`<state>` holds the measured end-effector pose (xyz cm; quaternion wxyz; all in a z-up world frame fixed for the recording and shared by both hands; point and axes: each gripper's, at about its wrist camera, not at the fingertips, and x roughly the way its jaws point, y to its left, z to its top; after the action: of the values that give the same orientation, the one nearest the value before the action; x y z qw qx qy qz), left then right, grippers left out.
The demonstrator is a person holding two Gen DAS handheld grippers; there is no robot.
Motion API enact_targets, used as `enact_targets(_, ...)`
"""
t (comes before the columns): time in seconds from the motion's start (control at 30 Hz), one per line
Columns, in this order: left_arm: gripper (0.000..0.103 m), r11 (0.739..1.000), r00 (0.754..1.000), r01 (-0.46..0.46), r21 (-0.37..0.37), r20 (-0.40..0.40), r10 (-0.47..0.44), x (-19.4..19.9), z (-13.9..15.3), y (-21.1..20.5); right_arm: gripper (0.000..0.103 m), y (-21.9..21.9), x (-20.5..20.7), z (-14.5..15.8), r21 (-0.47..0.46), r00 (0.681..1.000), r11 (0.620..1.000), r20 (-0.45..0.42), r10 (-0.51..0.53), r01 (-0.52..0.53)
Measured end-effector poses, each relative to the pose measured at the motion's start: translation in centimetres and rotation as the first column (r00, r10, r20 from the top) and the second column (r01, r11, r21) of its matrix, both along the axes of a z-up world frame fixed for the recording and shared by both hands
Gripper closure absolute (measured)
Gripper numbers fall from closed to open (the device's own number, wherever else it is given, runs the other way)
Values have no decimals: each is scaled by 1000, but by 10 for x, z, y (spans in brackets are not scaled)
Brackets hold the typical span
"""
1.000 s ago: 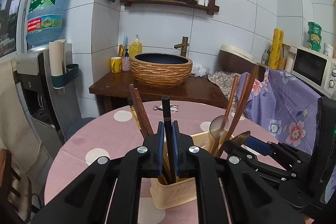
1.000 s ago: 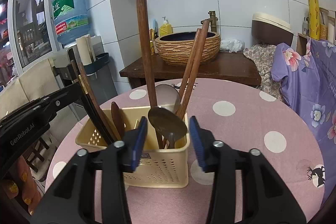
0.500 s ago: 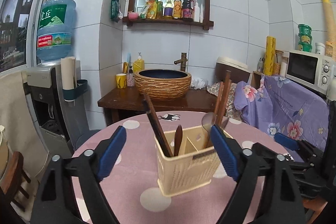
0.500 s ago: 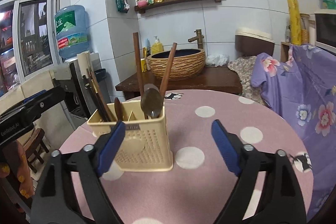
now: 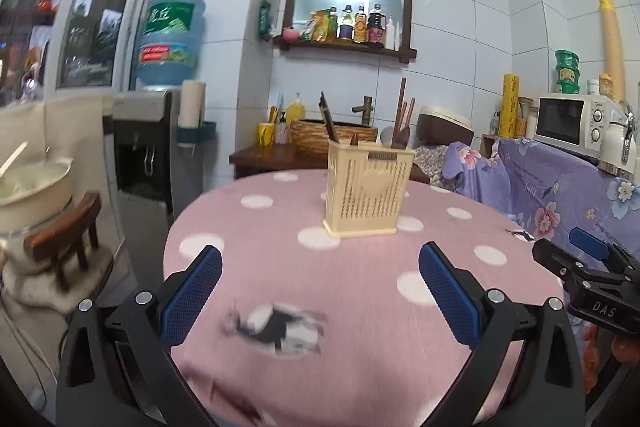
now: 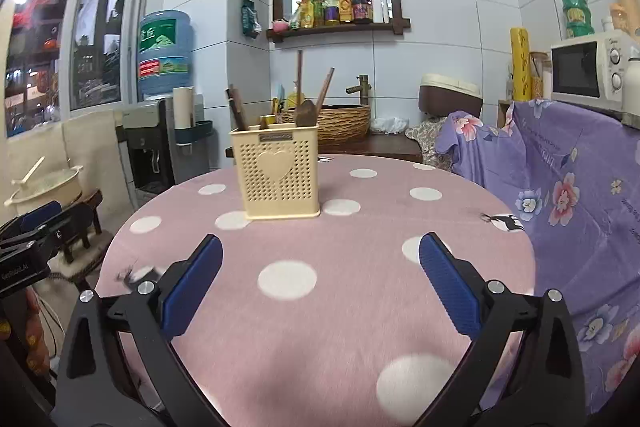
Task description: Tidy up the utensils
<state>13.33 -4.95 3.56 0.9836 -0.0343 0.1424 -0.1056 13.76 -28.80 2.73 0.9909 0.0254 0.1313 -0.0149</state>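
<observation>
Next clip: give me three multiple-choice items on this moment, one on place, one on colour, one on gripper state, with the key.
1. Where does the cream perforated plastic utensil holder stand?
A. on the pink polka-dot round table
B. on the wall shelf
C. on the microwave

2. What colour are the gripper pads?
A. red
B. blue
C. green

3. How are the left gripper and right gripper?
A. both shut
B. only the left open
C. both open and empty

Key: 1 A, its base rests on the tablecloth; 2 B, blue pads line each finger; 3 C, wide gaps, nothing held.
</observation>
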Motion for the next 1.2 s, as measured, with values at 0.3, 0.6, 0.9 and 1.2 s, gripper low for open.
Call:
enact_targets(0.3, 5, 999, 999, -41, 32, -4, 41, -90, -33, 13, 6, 34, -102, -37, -60, 1000, 998, 13, 15, -14)
enact_targets(0.6, 5, 996, 995, -85, 26, 53, 84, -131, -36, 22, 6, 53, -165, -46, -38, 996, 999, 92, -1, 5)
enact_targets(0.9, 5, 996, 993, -94, -7, 64, 95, -137, -39, 24, 6, 50, -165, -43, -45, 994, 999, 107, -13, 18)
enact_targets(1.2, 5, 997, 995, -77, -15, 65, 78, -140, -39, 26, 6, 51, -166, -42, -50, 994, 999, 111, -8, 13)
